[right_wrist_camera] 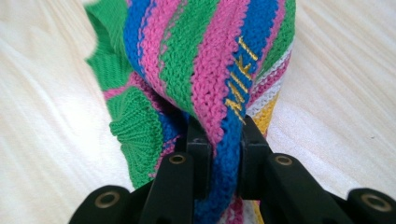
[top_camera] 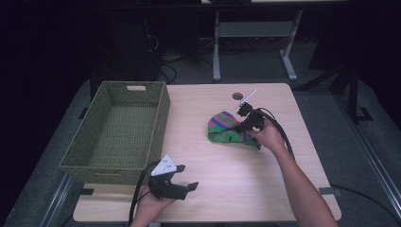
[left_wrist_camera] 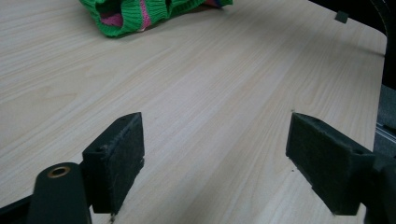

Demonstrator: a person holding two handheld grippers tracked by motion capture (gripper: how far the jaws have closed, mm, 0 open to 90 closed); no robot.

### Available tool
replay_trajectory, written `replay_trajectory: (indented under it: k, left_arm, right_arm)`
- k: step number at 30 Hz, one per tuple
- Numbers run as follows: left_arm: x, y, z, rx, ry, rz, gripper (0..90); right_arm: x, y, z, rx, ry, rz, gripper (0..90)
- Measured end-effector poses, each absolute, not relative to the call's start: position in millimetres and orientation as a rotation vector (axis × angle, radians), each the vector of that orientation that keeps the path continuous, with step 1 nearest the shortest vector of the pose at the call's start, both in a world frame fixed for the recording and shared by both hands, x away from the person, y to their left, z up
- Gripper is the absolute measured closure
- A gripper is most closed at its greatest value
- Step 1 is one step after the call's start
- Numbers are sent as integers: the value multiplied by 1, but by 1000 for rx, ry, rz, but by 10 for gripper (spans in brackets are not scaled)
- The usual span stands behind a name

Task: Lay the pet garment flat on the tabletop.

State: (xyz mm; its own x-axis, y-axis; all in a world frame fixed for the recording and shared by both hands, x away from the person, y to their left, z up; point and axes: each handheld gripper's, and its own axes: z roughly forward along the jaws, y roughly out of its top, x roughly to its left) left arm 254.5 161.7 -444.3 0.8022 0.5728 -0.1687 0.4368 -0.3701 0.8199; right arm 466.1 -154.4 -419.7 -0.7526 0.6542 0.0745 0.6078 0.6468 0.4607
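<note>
A striped knitted garment [top_camera: 228, 128] in green, pink and blue lies bunched on the wooden table [top_camera: 227, 189], right of centre. My right gripper [top_camera: 246, 124] is shut on a fold of it; in the right gripper view the jaws pinch the knit [right_wrist_camera: 219, 93] near yellow stitched letters. My left gripper [top_camera: 182, 182] hovers near the table's front edge, open, with nothing between its pads [left_wrist_camera: 116, 158]. The garment's green edge [left_wrist_camera: 140, 14] shows far off in the left gripper view.
A green woven basket [top_camera: 90, 142] with nothing in it stands on the table's left side, just behind the left gripper. A small round hole [top_camera: 237, 96] sits near the far edge. Bare tabletop lies between the two grippers.
</note>
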Motion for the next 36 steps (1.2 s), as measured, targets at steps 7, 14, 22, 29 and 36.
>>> replay_trajectory:
  k: [7,14,22,29,36]
  left_arm:
    - [255,163,-444,2013,756,174,193]
    - [256,164,-444,2011,769,177,186]
    - [255,164,-444,2010,763,185,187]
    - [256,163,-445,2010,764,180,187]
    - [256,163,-445,2014,764,187,183]
  right_arm:
    - [461,-159,-410,1053,2763,775,790]
    - [457,-167,-397,1065,2748,878,791]
    - [447,-173,-380,1066,2735,947,792]
    - [439,-176,-370,1042,2741,1018,791]
    - [430,-181,-366,1030,2759,1082,790]
